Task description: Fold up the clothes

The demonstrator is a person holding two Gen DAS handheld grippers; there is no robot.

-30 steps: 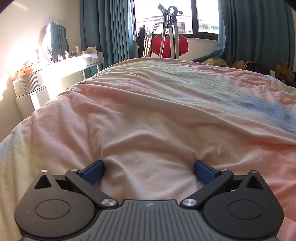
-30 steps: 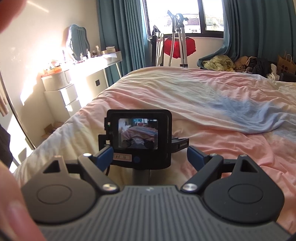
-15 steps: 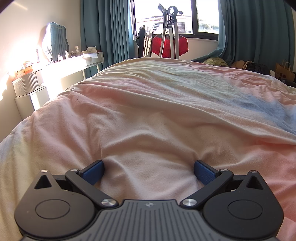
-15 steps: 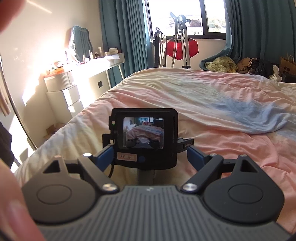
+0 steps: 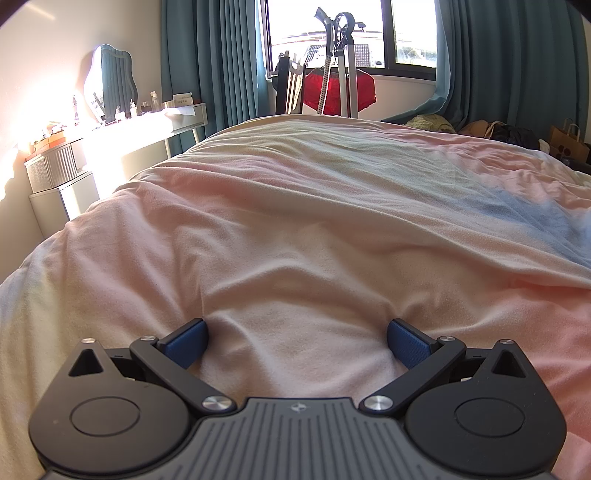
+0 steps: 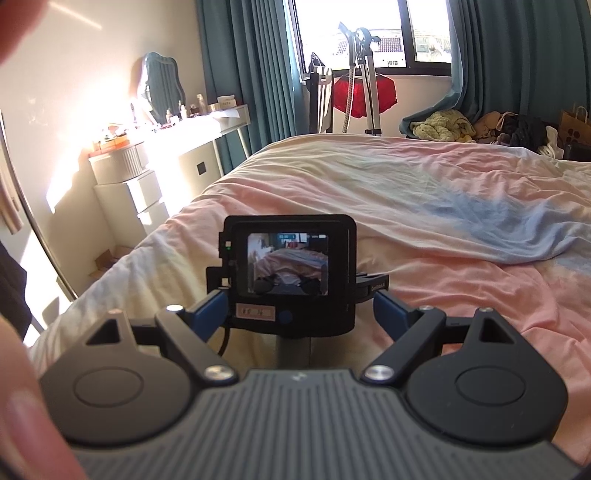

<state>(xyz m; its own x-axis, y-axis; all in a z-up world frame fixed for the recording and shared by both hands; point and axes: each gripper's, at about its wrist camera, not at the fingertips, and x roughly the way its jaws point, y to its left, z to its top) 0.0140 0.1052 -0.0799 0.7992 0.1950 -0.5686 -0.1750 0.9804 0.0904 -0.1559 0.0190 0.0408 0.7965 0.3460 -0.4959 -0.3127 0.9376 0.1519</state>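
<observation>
1. Pink, yellow and blue cloth, a single wide bedcover, lay spread over the bed with its long axis running from the near edge toward the window; its wrinkles ran mostly across that axis.
2. Clothes to fold were only visible as one loose heap on the floor beyond the far right corner of the bed, well apart from both grippers; the garments in it could not be counted or their direction told.
3. Two grippers were in view. The left gripper pointed down at the near part of the bedcover, its jaws wide apart with only a soft hump of the cover between the blue pads, which did not pinch it.
4. The right gripper also had its jaws spread wide and held nothing; straight ahead of it stood one small camera on the other gripper, its lit screen facing back and blocking part of the bed.
5. One blurred fingertip crowded the lower left of the right view.
6. Around the bed stood one white dressing table with one mirror, teal curtains, one metal stand bearing a red cloth, and one paper bag.
</observation>
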